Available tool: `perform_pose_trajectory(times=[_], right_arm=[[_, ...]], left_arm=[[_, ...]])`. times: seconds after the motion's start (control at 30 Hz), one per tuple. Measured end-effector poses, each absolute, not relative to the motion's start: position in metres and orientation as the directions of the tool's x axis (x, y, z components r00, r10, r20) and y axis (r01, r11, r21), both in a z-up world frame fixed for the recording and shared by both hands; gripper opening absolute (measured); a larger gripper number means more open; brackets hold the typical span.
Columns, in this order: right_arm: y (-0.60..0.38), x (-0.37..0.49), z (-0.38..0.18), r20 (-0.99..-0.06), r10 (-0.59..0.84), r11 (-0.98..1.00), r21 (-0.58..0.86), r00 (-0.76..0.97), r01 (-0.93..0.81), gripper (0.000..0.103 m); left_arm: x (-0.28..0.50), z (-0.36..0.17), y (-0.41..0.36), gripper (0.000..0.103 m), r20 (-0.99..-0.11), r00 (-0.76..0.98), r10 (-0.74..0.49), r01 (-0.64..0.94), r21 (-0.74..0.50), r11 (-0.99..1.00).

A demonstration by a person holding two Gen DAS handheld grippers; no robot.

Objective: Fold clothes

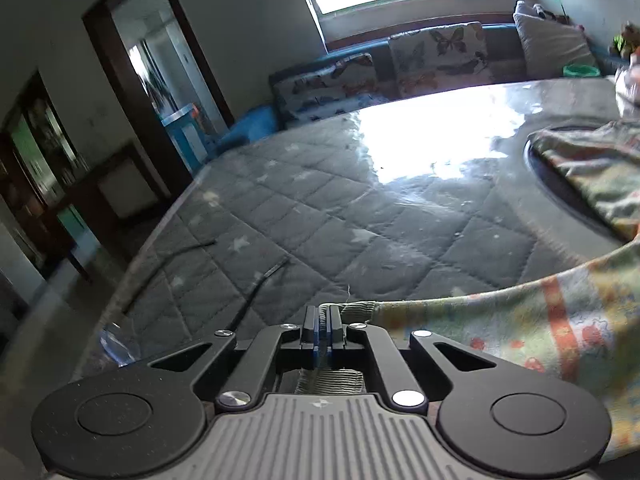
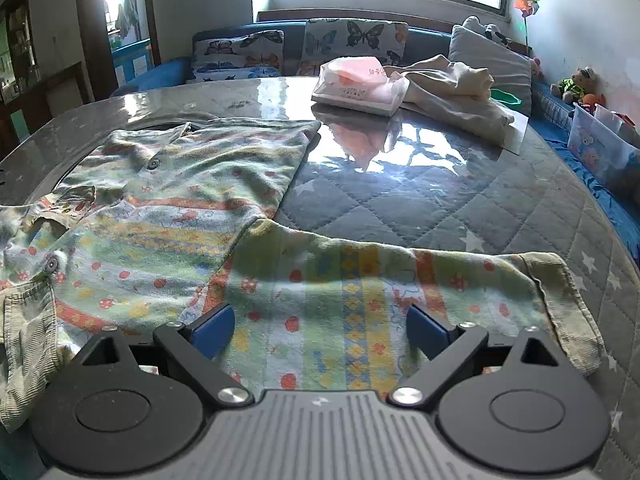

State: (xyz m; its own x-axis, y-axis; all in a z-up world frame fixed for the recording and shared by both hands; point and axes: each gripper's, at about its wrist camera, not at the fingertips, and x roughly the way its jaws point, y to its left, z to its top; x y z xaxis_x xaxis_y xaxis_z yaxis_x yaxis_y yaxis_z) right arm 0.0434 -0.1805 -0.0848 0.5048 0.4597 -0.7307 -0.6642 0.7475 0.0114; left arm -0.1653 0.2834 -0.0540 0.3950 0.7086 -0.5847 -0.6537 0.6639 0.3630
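A child's patterned garment (image 2: 168,208), pale green with orange, yellow and blue stripes, lies spread on the quilted grey table (image 2: 460,208). One sleeve (image 2: 360,292) with a ribbed cuff (image 2: 568,304) stretches right. My right gripper (image 2: 320,330) is open, its blue pads (image 2: 214,330) hovering over that sleeve. My left gripper (image 1: 322,326) is shut on the garment's other ribbed cuff (image 1: 358,308), held above the table; the cloth (image 1: 520,328) trails to the right.
A tissue pack (image 2: 358,86) and a cream cloth (image 2: 452,88) lie at the table's far side. A butterfly-cushioned bench (image 2: 352,40) runs under the window. A toy bin (image 2: 600,148) stands right. The table's left edge (image 1: 160,240) drops to the floor.
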Motion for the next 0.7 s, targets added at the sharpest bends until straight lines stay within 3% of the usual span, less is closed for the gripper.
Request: perform_pose_trajectory(times=[0.13,0.27,0.5,0.7], right_arm=[[-0.179,0.045,-0.085,-0.735,0.46,0.743,0.011,0.499,-0.669,0.096],[-0.179,0.046,-0.085,-0.735,0.462,0.741,0.011,0.497,-0.672,0.097],[-0.178,0.044,-0.087,-0.731,0.464,0.74,0.01,0.499,-0.673,0.103],[-0.178,0.043,-0.089,-0.725,0.469,0.741,0.012,0.504,-0.672,0.103]], left_arm=[[-0.17,-0.052,0.286,0.006,-0.591,0.4,0.701,-0.671,0.332,0.663],[-0.184,-0.036,0.295,0.022,-0.587,0.414,0.695,-0.737,0.232,0.635],[-0.196,-0.015,0.246,0.022,-0.585,0.553,0.593,-0.661,0.125,0.74],[-0.189,-0.041,0.223,0.024,-0.63,0.539,0.559,-0.615,0.159,0.773]])
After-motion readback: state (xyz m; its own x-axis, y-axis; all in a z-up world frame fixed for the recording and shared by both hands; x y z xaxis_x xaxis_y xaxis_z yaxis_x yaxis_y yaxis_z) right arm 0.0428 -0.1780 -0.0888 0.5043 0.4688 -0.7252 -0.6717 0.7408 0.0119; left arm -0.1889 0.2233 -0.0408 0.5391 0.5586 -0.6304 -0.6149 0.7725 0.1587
